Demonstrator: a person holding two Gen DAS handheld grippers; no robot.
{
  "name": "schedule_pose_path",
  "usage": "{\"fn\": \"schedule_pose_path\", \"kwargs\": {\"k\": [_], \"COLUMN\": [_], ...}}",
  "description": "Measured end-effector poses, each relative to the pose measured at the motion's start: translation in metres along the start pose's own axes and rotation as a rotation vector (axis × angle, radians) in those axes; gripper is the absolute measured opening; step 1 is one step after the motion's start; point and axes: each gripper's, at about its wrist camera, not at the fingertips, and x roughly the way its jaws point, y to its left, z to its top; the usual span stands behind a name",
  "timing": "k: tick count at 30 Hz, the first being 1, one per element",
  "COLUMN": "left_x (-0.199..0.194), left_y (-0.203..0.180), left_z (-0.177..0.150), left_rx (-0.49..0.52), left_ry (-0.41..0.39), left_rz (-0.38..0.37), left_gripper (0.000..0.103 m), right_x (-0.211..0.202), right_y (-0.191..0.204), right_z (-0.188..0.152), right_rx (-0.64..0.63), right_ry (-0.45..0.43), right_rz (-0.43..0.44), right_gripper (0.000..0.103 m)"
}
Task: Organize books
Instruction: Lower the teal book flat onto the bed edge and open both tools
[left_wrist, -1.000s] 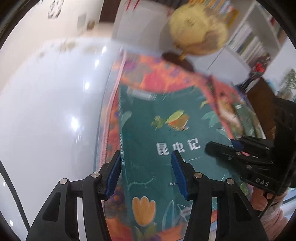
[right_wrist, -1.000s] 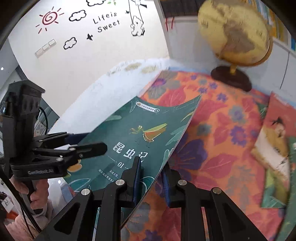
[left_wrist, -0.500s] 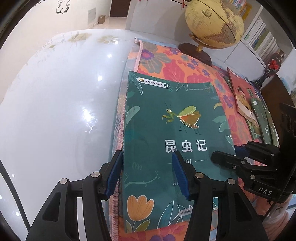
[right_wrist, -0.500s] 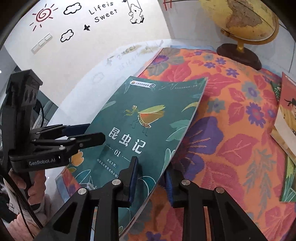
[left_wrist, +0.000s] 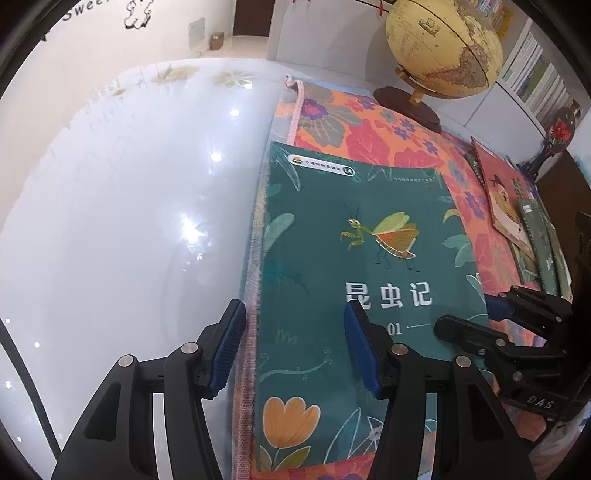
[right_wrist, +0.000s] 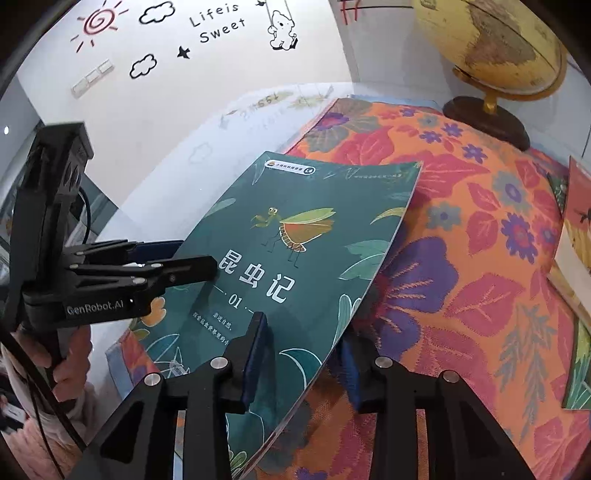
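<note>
Floral cloth (left_wrist: 369, 133) on glossy white table (left_wrist: 129, 221), green book (left_wrist: 351, 258) flat, both grippers' fingers apart, just opening.

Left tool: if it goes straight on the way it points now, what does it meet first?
Probably the green book. The left tool points down at the book's left edge on the floral cloth; depth is unclear.

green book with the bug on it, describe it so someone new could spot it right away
Find the orange floral cloth in front of the globe. At its left edge, beside the bare white tabletop, lies the green book. Unlike the books at the cloth's right edge, it shows a mantis and an orange tulip.
</note>
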Motion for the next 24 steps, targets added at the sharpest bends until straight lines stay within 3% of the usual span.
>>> {"fn": "schedule_pose_path", "kwargs": {"k": [5, 11, 15, 24], "left_x": [-0.001, 0.001, 0.003, 0.004], "left_y": [0.009, 0.009, 0.007, 0.008], "left_z": [0.002, 0.002, 0.001, 0.001], "left_rx": [-0.030, -0.027, -0.025, -0.024], "left_ry": [-0.023, -0.025, -0.013, -0.027], "left_rz": [0.025, 0.017, -0.015, 0.003], "left_gripper": [0.056, 0.057, 0.057, 0.057], "right_x": [-0.006, -0.008, -0.007, -0.006], "right_y": [-0.007, 0.008, 0.011, 0.004], "right_z": [0.002, -0.001, -0.002, 0.000], "right_rx": [0.065, 0.020, -0.002, 0.039], "right_ry": [0.051, 0.065, 0.061, 0.057], "right_rz": [-0.037, -0.110, -0.104, -0.063], "right_gripper": [0.036, 0.036, 0.039, 0.038]}}
